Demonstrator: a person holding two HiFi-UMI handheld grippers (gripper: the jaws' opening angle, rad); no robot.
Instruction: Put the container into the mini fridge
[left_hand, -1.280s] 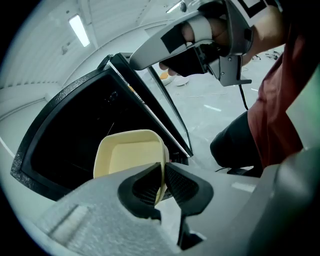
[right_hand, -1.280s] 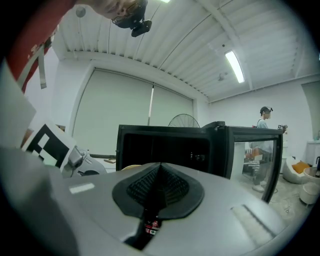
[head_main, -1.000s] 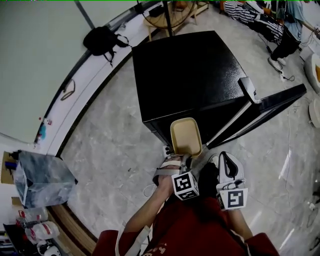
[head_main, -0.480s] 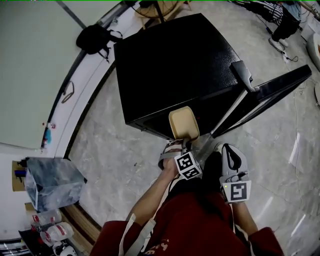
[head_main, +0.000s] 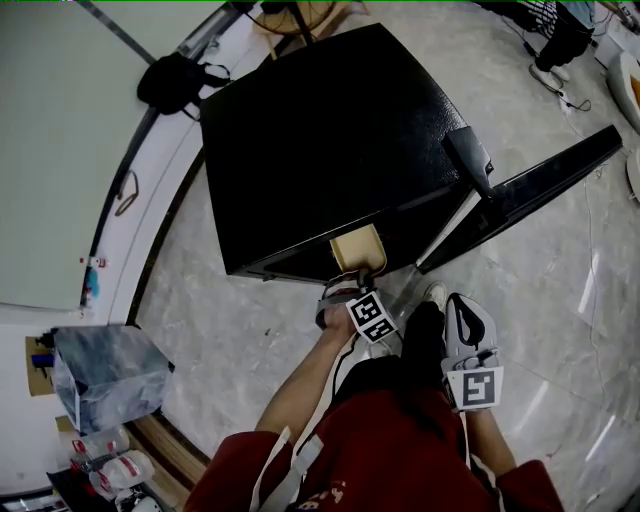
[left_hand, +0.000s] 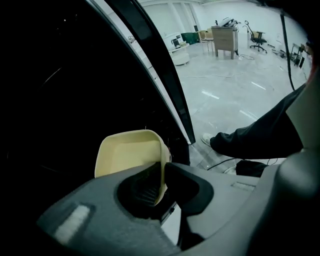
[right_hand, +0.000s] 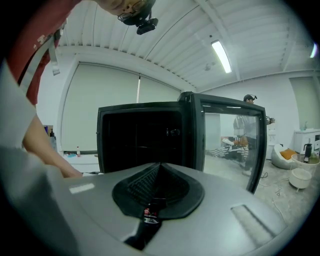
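1. At the fridge mouth, the left gripper (left_hand: 162, 176) is nearly closed, pinching the cream container (left_hand: 131, 152) by its thin rim to carry it level.
2. Container sits partly inside the mini fridge (head_main: 330, 130), whose door (head_main: 540, 185) stands wide for access.
3. Right gripper (right_hand: 159, 186), closed and empty, hangs back out of the way.

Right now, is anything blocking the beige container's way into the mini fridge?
Nothing visible: the door of the black mini fridge stands open, and the beige plastic container, gripped by the left tongs, reaches inside.
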